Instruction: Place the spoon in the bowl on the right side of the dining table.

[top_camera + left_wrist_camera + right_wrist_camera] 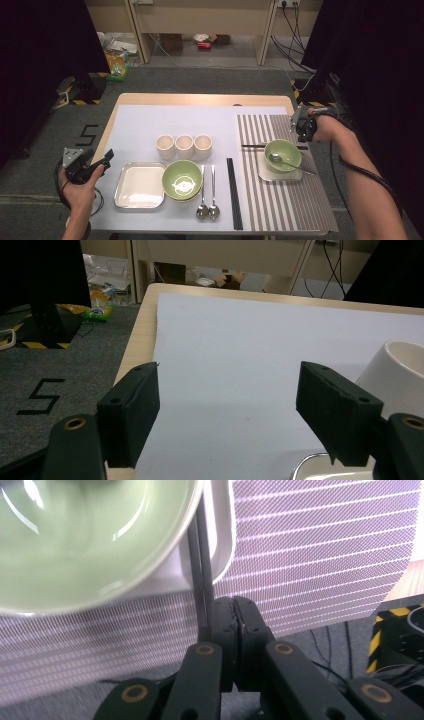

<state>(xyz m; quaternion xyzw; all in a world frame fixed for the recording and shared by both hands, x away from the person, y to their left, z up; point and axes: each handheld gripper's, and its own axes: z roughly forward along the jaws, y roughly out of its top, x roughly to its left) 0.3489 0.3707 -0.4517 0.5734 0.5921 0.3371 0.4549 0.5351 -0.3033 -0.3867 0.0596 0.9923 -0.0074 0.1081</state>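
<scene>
While the left gripper [100,162] just hangs off the table's [200,98] left edge with its jaws spread wide and nothing between them, the right gripper [302,131] sits at the far right side of the striped placemat [285,205]. Its jaws look pressed together in the right gripper view, with the dark chopsticks [200,570] lying right along their left side, so honestly I can't tell if they're pinched or only touching. Those chopsticks run behind the green bowl [283,154] on its white plate [265,172].
</scene>
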